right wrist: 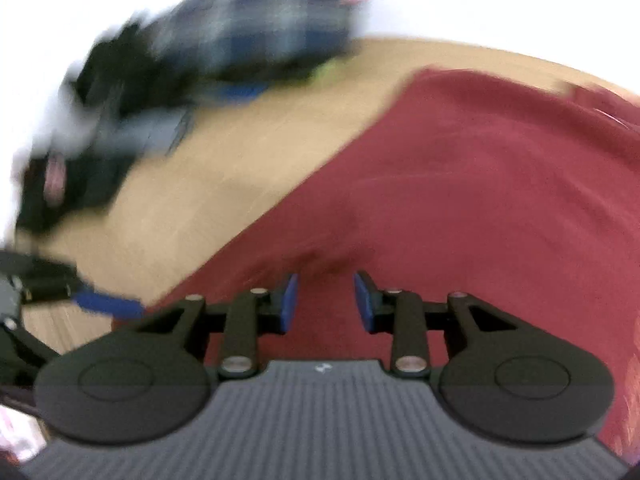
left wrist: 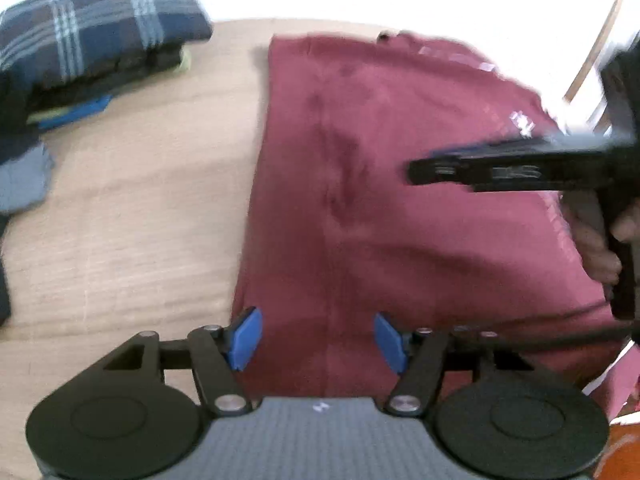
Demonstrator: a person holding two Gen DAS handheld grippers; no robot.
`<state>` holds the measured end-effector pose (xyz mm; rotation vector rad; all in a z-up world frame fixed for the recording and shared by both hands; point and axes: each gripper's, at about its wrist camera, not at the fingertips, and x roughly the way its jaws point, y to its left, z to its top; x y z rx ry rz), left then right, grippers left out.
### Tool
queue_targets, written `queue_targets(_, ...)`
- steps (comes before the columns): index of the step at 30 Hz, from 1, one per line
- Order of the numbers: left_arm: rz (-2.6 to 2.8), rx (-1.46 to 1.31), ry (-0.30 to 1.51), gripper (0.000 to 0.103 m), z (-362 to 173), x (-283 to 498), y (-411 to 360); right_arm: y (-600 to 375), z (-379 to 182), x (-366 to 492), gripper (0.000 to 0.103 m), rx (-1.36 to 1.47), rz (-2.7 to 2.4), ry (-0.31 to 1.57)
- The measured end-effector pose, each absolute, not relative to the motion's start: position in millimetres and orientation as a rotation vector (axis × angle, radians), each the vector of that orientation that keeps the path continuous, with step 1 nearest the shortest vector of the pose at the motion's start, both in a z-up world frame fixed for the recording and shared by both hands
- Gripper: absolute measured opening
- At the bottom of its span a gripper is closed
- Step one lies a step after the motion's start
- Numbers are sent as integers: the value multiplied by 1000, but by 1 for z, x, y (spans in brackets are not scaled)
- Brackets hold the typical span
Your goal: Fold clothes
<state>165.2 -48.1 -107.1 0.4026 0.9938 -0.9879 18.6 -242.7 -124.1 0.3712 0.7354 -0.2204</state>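
Note:
A maroon garment point(left wrist: 400, 184) lies flat on the wooden table, folded to a long shape with a straight left edge. My left gripper point(left wrist: 316, 338) hovers over its near end, open, with nothing between the blue pads. From the right of the left wrist view the right gripper point(left wrist: 424, 168) reaches in above the cloth, held by a hand point(left wrist: 600, 248). In the blurred right wrist view the right gripper point(right wrist: 325, 302) stands open over the maroon garment point(right wrist: 480, 200), nothing in its jaws. The left gripper's blue fingertip point(right wrist: 108, 304) shows at the left edge.
A stack of folded clothes topped by a blue plaid piece point(left wrist: 96, 32) sits at the table's far left, also seen blurred as the plaid stack point(right wrist: 256, 28). A grey cloth point(left wrist: 24, 184) lies at the left edge. Bare wooden table point(left wrist: 140, 220) stretches between stack and garment.

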Motion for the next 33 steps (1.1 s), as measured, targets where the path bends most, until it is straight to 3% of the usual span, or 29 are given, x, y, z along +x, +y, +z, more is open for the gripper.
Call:
queue_targets(8, -1070, 474, 1009, 67, -130, 150, -80, -297, -144, -171, 37, 539, -844, 710)
queue_targets(12, -1070, 628, 914, 71, -137, 139, -79, -293, -168, -233, 38, 532, -1056, 732)
queue_targets(18, -978, 568, 960, 68, -125, 137, -59, -289, -151, -281, 45, 523, -1119, 681)
queue_targets(20, -943, 525, 962, 68, -118, 133, -45, -295, -149, -305, 61, 538, -1160, 629)
queue_targets(21, -921, 505, 965, 68, -116, 131, -40, -303, -150, -318, 62, 558, -1192, 612)
queue_targets(29, -769, 306, 1039, 69, -115, 100, -24, -353, -175, -375, 63, 740, -1229, 533)
queue_targets(33, -732, 185, 1064, 69, -121, 82, -27, -348, -184, -376, 69, 804, -1100, 437)
